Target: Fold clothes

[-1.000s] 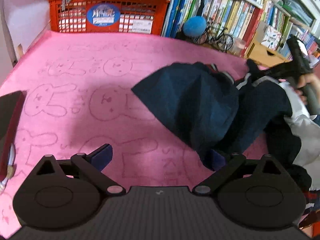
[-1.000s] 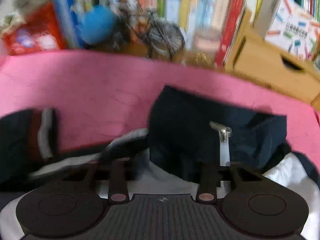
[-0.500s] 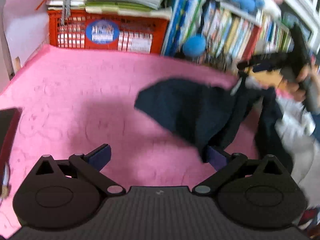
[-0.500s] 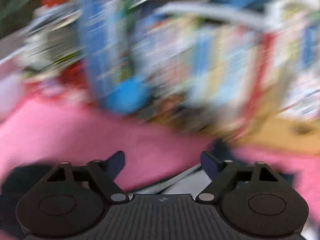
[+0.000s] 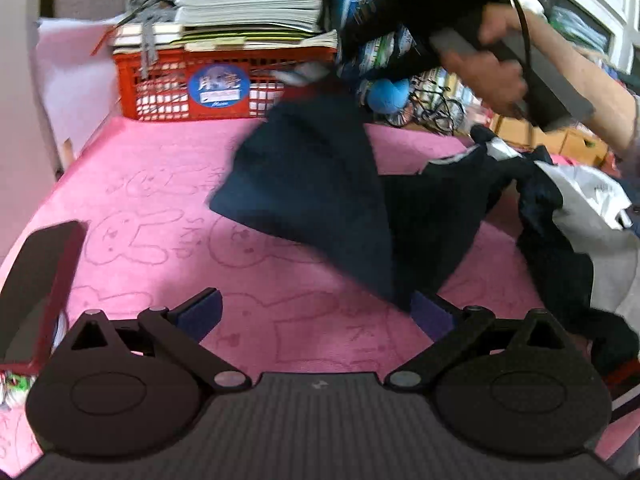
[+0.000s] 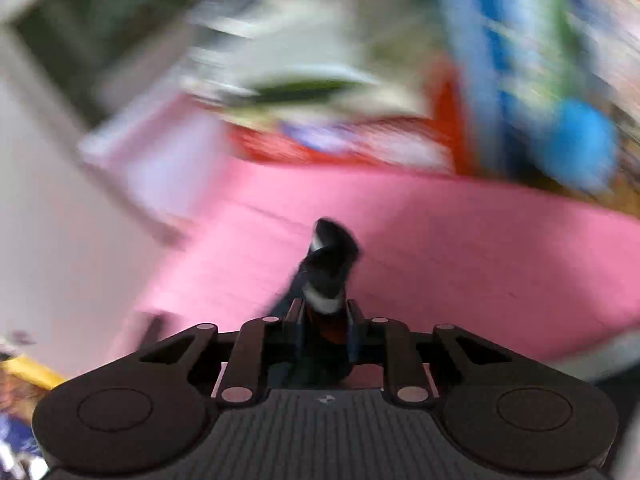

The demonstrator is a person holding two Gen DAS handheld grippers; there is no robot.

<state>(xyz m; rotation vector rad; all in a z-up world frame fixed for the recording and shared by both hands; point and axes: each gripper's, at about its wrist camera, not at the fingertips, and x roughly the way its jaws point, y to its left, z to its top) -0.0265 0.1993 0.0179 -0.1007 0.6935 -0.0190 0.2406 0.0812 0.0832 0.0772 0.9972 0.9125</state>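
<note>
A navy jacket is being lifted over the pink blanket, its cuff clenched in the right hand-held gripper. It is hanging limp and light; the 6 o'clock hem is suggested for the released left hand-held gripper.

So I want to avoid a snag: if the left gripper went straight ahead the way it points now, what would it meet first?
Probably the dark navy garment hanging from the right gripper; its lower tip dangles just ahead of the open left gripper, near the right finger. Depth is unclear, so it might pass beneath onto the pink mat.
</note>
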